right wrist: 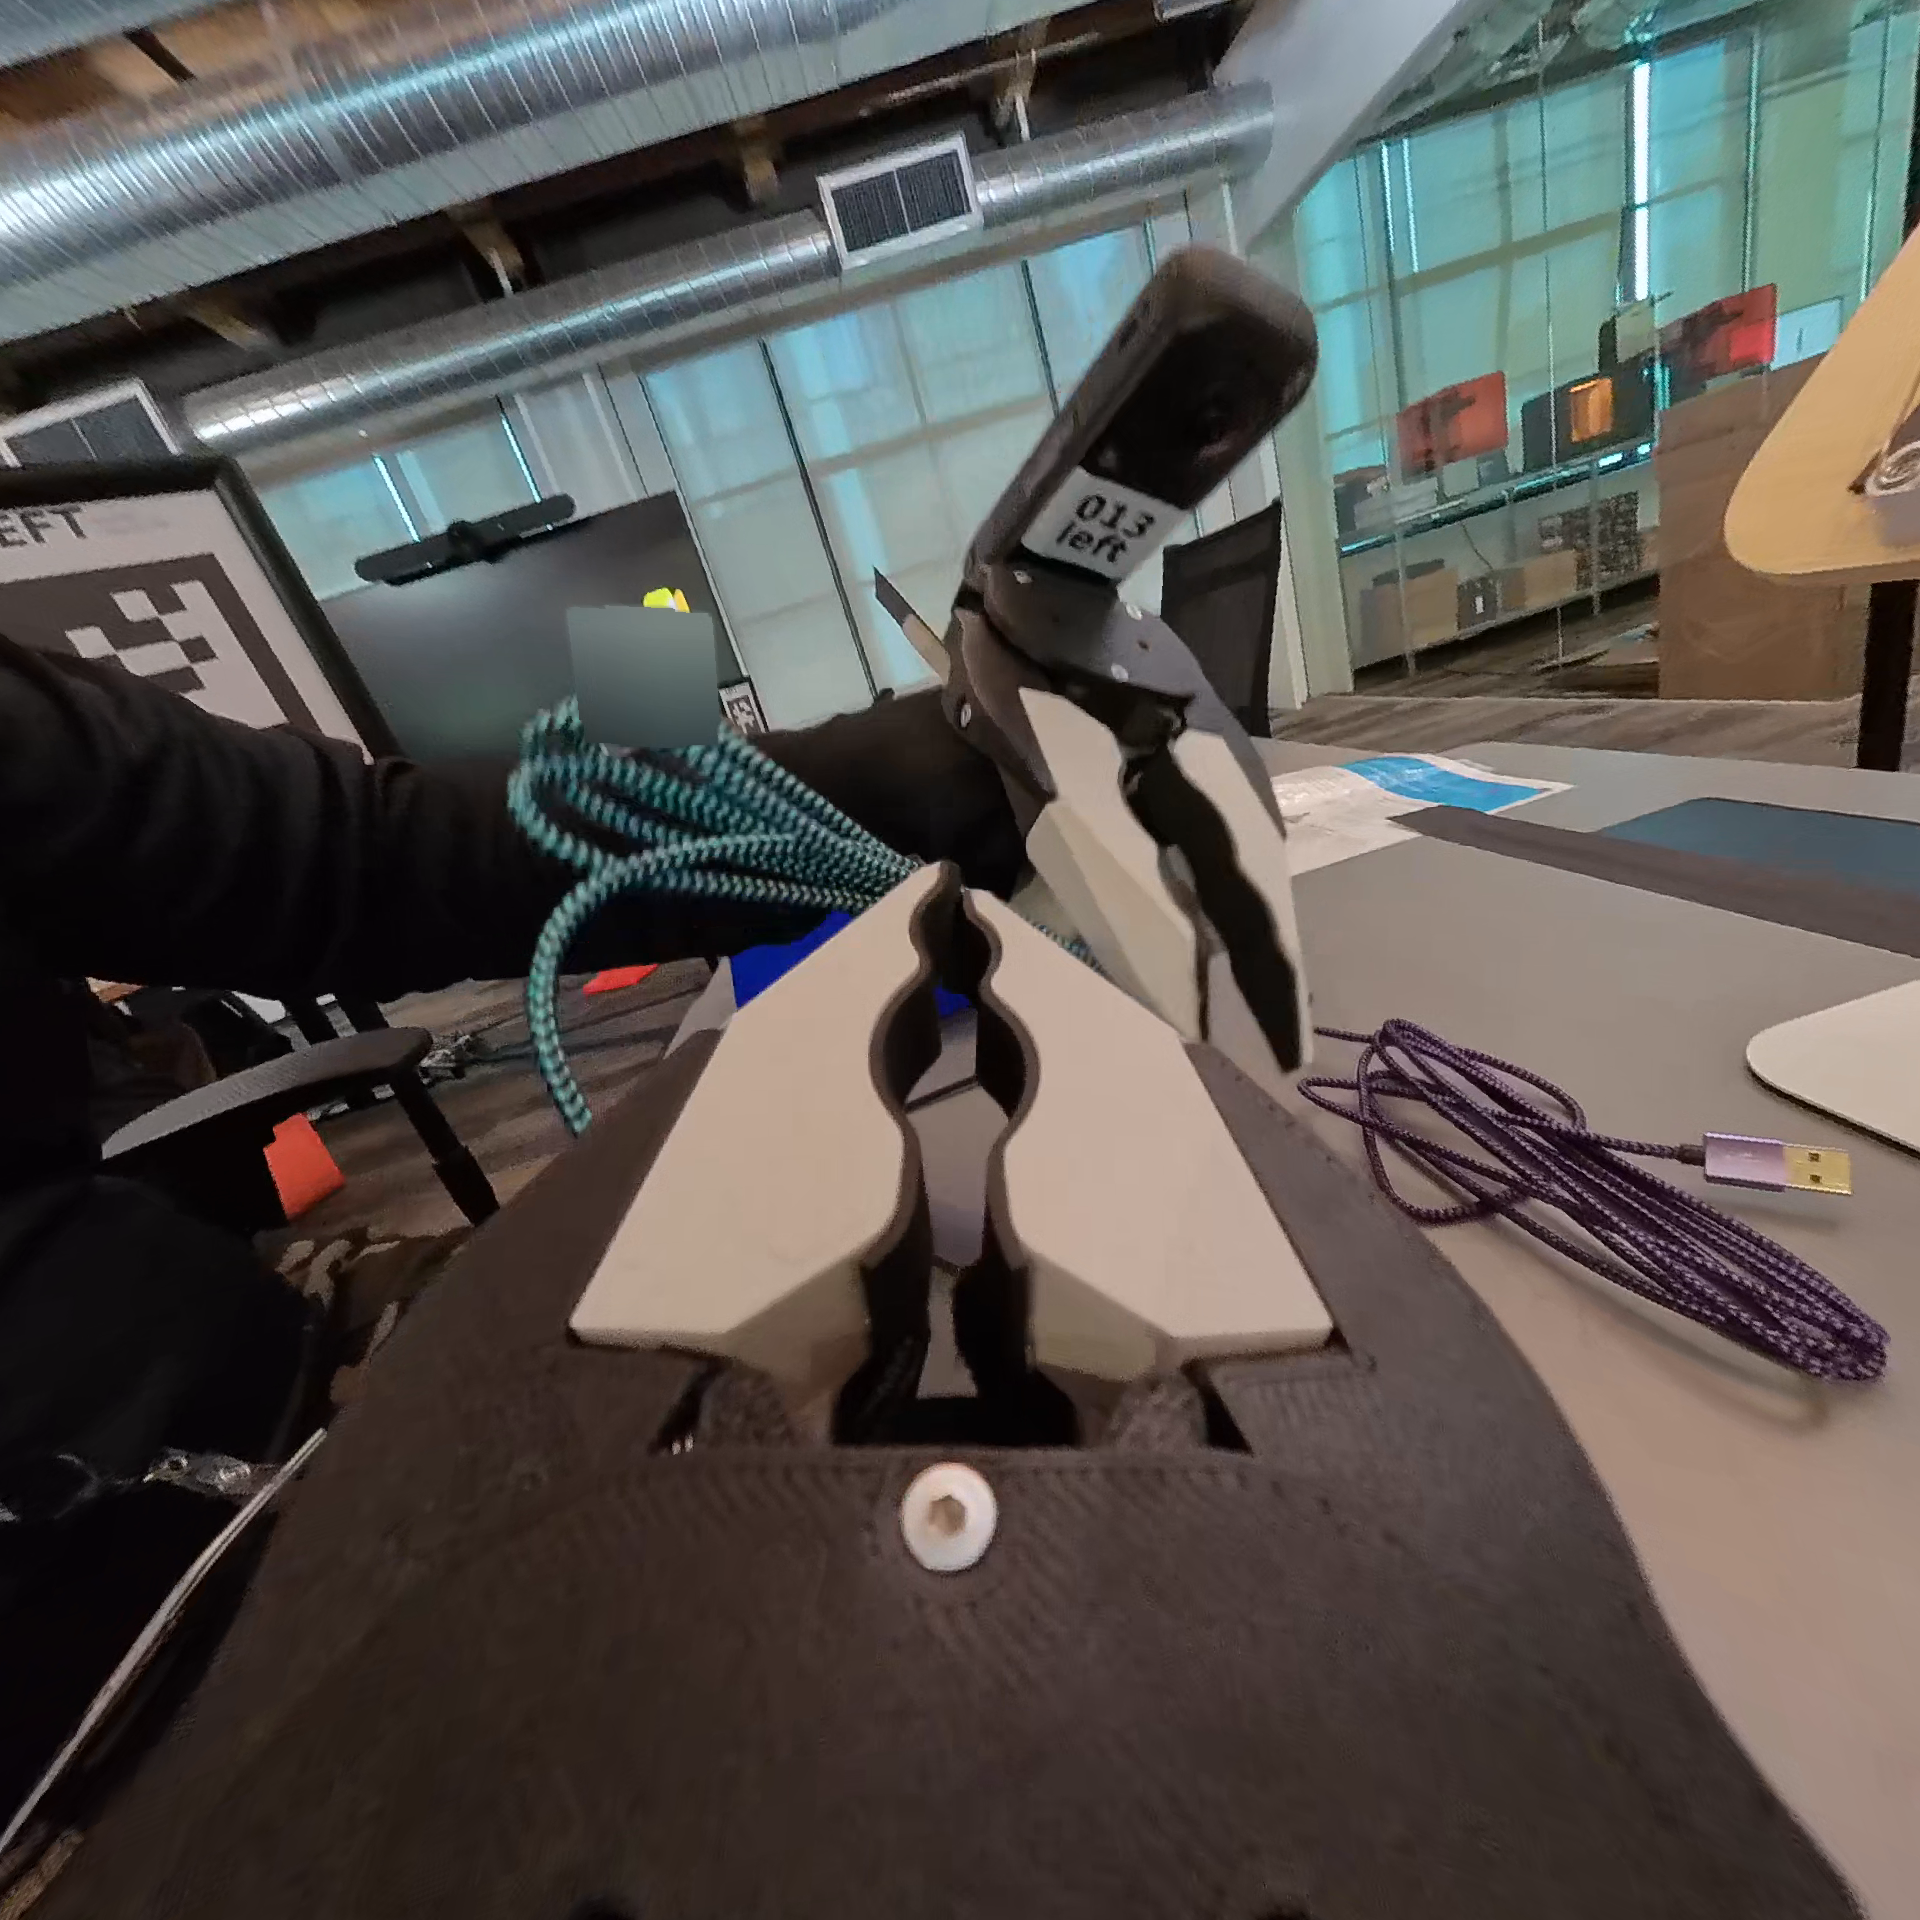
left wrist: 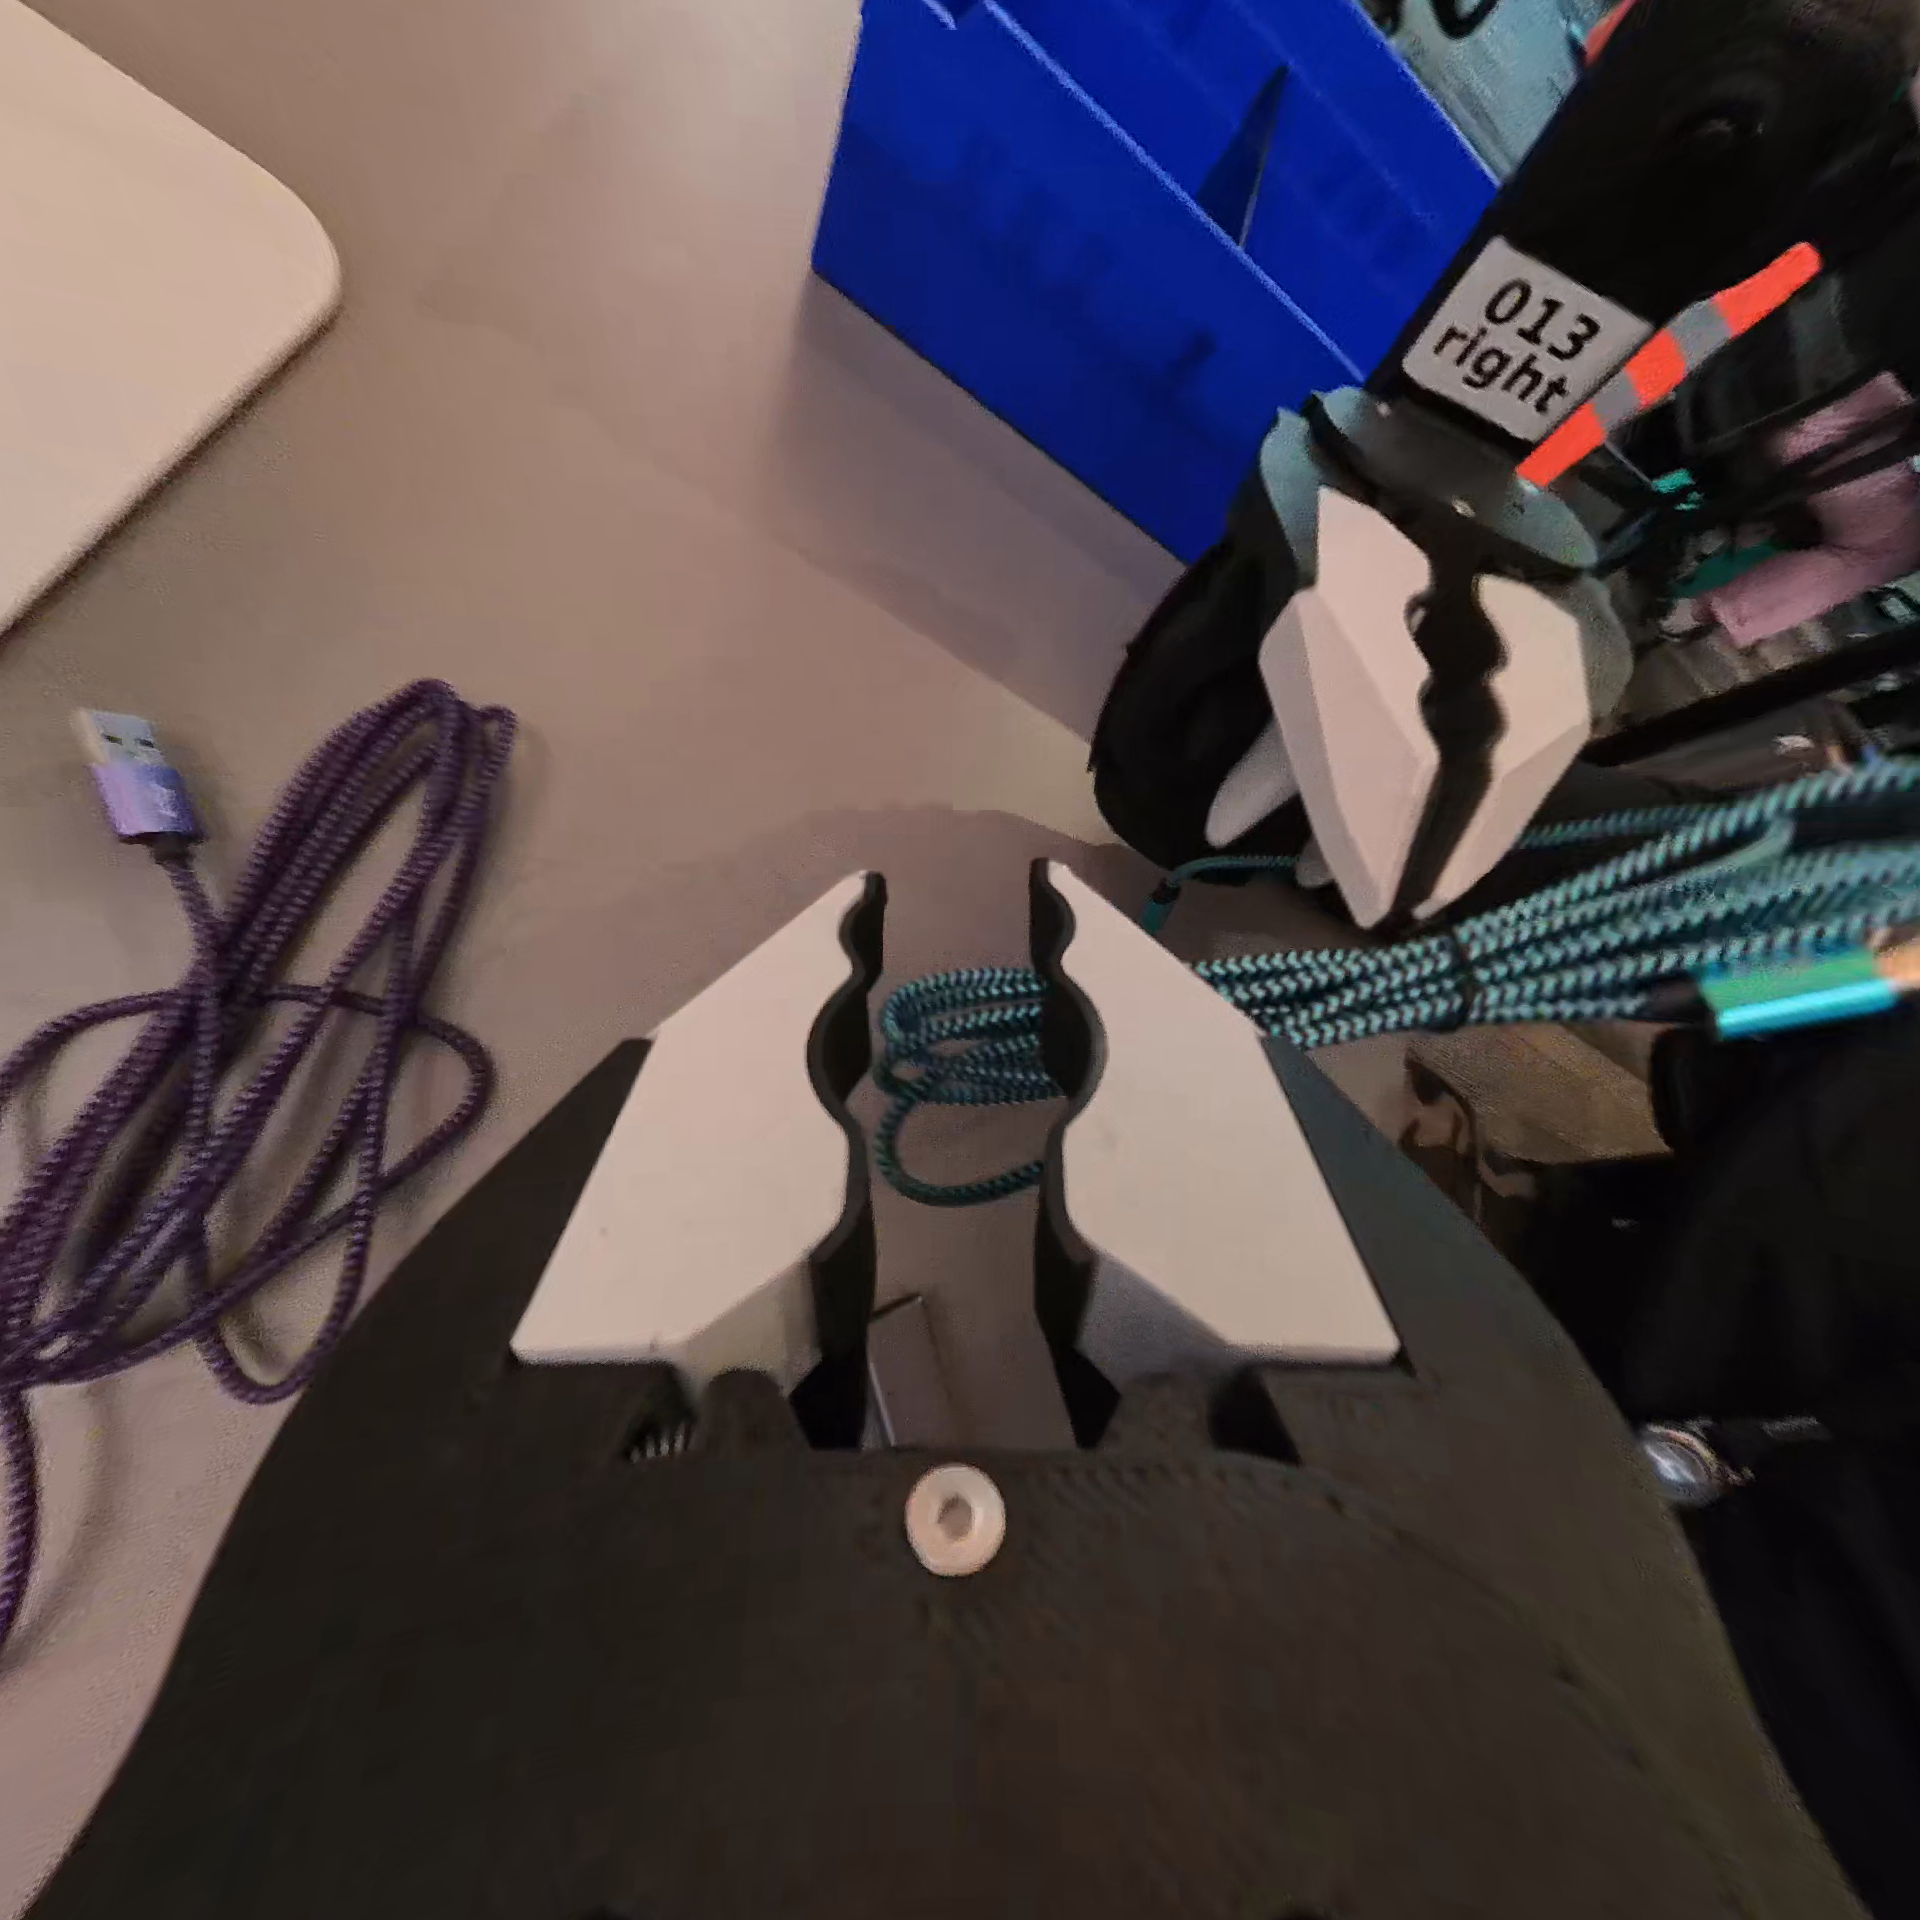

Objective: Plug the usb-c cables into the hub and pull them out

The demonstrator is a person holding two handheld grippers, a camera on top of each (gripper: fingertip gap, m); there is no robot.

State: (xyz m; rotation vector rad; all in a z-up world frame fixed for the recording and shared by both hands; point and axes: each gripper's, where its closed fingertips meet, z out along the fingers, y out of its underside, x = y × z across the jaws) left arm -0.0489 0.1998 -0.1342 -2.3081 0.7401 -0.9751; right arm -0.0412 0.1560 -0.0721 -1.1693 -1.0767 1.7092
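Fingers of left gripper (left wrist: 956, 894) are apart w/ nothing between; right gripper (right wrist: 951, 894) is pinched onto the teal cable (left wrist: 1351, 982), bundle lifted off the table (left wrist: 623, 520). Purple cable (left wrist: 260, 997) lies coiled on the table, untouched. No hub in either view, so nothing's plugged yet; prob. early, all plug/unplug steps left.

Teal cable (left wrist: 1351, 982) partly hidden behind left gripper (left wrist: 956, 894) fingers; purple cable (left wrist: 239, 997), left of it, cut by frame edge.
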